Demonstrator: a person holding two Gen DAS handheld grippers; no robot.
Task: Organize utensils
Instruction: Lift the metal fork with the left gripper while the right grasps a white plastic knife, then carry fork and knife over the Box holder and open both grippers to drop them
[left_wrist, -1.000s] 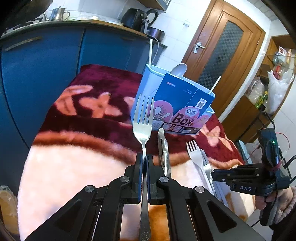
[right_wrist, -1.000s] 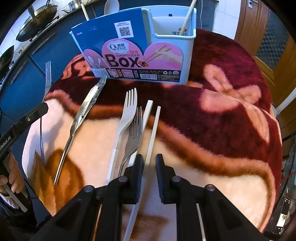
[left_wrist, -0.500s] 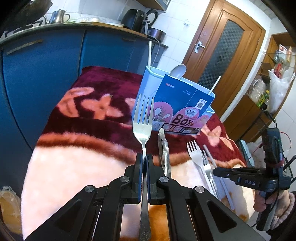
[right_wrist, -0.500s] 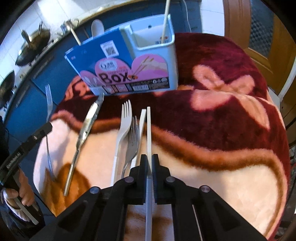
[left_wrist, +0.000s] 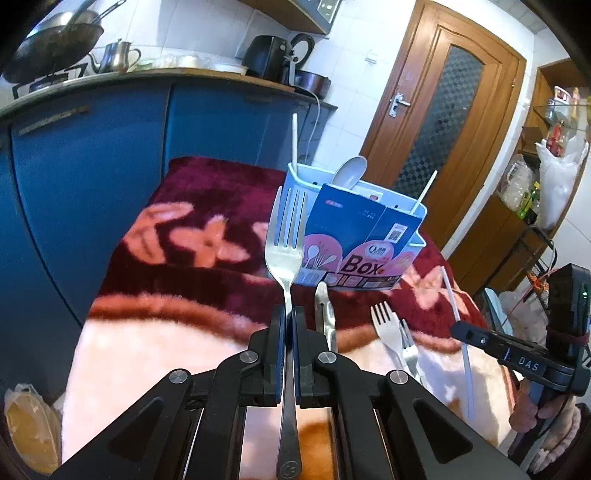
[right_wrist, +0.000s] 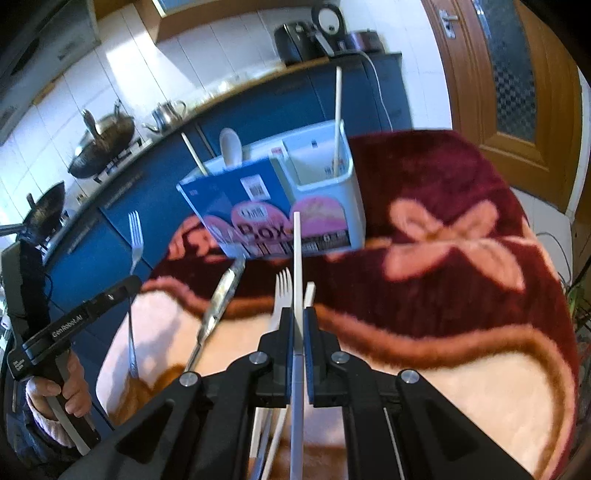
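Kitchen with blue cabinets (left_wrist: 92, 177), white tiled wall and a wooden door (left_wrist: 443, 122); in front, a worktop under a plush maroon and cream blanket (right_wrist: 461, 295). Left gripper (left_wrist: 289, 321): fingers (left_wrist: 277, 343) pinched tight on the neck of a metal fork (left_wrist: 286, 236), tines pointing up and away, handle running back between the arms. Straight ahead of those fingers, a light blue utensil box (left_wrist: 354, 229) with a printed cardboard sleeve, a white spoon (left_wrist: 349, 171) and white chopsticks standing in its compartments. Just to the right of the left fingers, a metal knife (left_wrist: 325, 314) flat on the blanket; farther right, a white plastic fork (left_wrist: 386, 325) with a smaller metal fork (left_wrist: 408, 343) beside it. Right gripper (right_wrist: 298, 325): fingers (right_wrist: 309, 343) just closed on a white chopstick (right_wrist: 297, 266), now clamped between them and lifted off the blanket, tip aimed toward the front of the box. Immediately right of those fingers, a second white chopstick (right_wrist: 309, 290) lying on the blanket; immediately left, the white fork. Farther left, the knife, then the other gripper with its fork in a person's hand (right_wrist: 70, 384).
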